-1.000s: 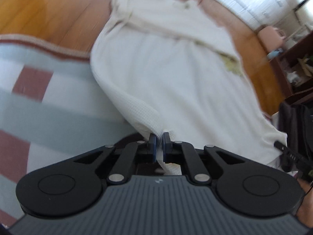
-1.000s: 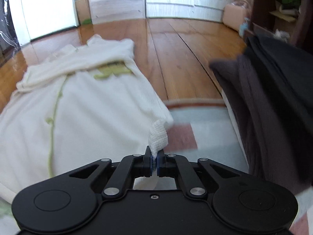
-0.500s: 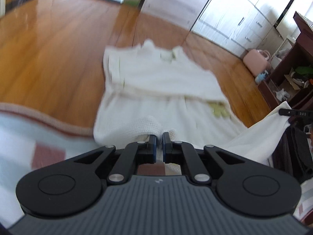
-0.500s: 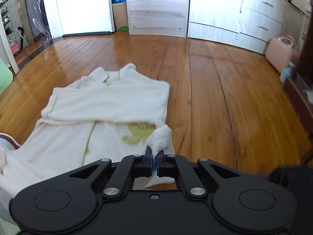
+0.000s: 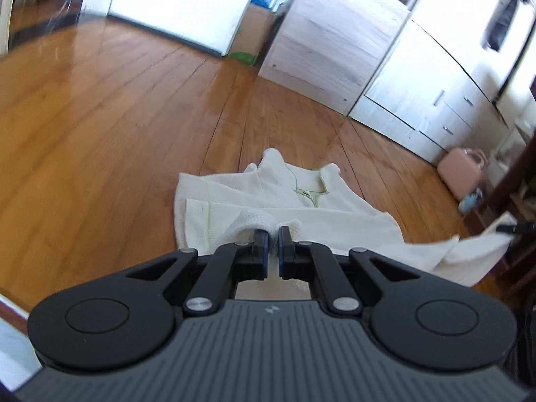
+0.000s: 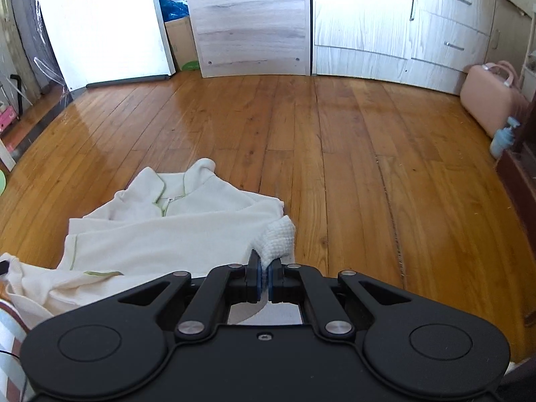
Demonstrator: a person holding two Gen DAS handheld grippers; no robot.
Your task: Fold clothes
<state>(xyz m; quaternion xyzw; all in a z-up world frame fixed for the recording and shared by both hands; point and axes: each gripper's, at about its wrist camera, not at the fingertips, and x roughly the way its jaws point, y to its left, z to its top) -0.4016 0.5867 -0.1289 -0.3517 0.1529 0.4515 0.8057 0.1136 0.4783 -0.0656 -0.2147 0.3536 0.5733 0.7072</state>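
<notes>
Wood floor point(image 6: 335, 140), cream shirt point(image 6: 174, 231) spread near left. Both sets of fingers point(image 5: 259, 244) point(image 6: 253, 278) pinching hem corners. Soft, light, floppy waffle knit; probably best held by corners.

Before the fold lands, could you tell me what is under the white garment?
The white garment lies mostly on the wooden floor; its near end reaches a striped rug. Anything beneath the cloth is hidden.

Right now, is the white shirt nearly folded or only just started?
About halfway, I'd guess. Done: the sleeves already lie across the white shirt near its collar. In hand: the left gripper and right gripper each pinch a bottom corner, lifted over the wooden floor towards the collar. Left: lay the hem down, let go and smooth.
</notes>
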